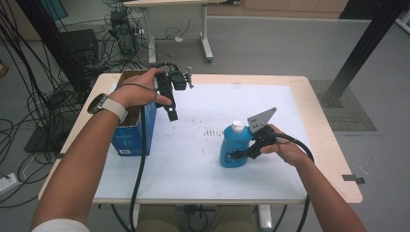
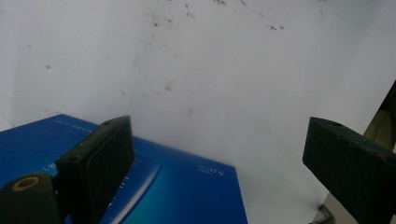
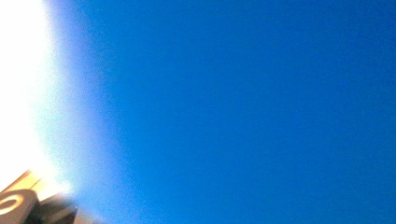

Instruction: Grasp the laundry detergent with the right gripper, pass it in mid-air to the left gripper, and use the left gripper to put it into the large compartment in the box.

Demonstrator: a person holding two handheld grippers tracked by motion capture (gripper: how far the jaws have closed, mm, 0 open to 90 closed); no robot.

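the right hand-held gripper (image 1: 238, 154) is clamped on the lower body of a translucent blue plastic bottle with a white screw cap (image 1: 233, 145). the bottle stands upright on the white-covered tabletop (image 1: 203, 159), directly ahead of this hand-held gripper and pressed against its jaws. in the right gripper view the bottle's blue wall (image 3: 243, 107) sits so close that it is a blur, and no label or writing on it can be read.

the left hand-held gripper (image 1: 170, 112) hangs well apart from the bottle, pointing downward, with its jaws spread wide and nothing between them. just beside and below it stands an open blue cardboard box (image 1: 130, 135), brown inside, with a small white label low on its near face; the print there is too small to read. in the left gripper view the box's blue side (image 2: 187, 196) lies under the left jaw and carries small pale writing, seen upside down, that looks like "5.0" followed by unreadable characters. faint dark specks mark the tabletop ahead of the jaws.
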